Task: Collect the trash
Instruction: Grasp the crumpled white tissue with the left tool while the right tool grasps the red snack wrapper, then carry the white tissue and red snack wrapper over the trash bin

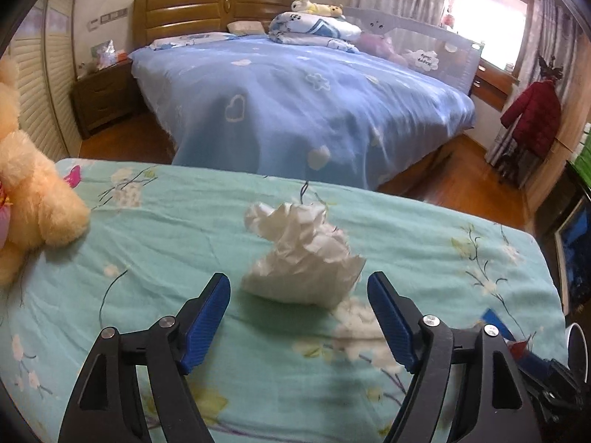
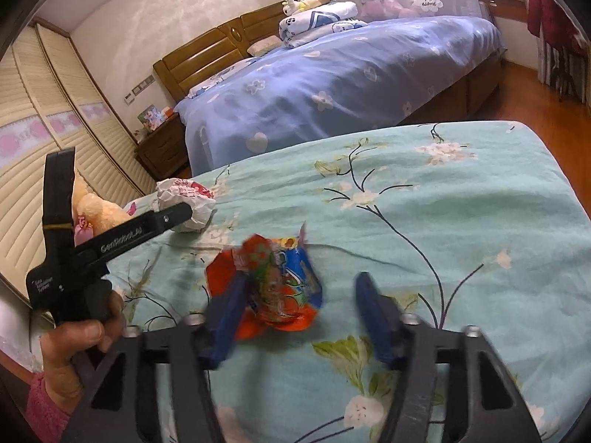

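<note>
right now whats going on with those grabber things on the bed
A person is picking up trash from a bed with a green flowered sheet, a gripper in each hand. The left gripper is open, its fingers either side of a crumpled white paper ball without touching it. The right gripper has a crushed orange and blue snack wrapper between its fingers; one finger touches it, the other is clear. A plush bear sits at the bed's edge.

On the near bed (image 1: 147, 229) a crumpled paper wad (image 1: 301, 254) lies just ahead of the left gripper (image 1: 297, 286), between its spread fingers' line; a plush toy (image 1: 33, 199) sits at the left edge; a snack wrapper (image 2: 273, 280) lies between the right gripper (image 2: 299, 284) fingers; the large bed (image 1: 295, 103) stands behind, across a floor gap.
</note>
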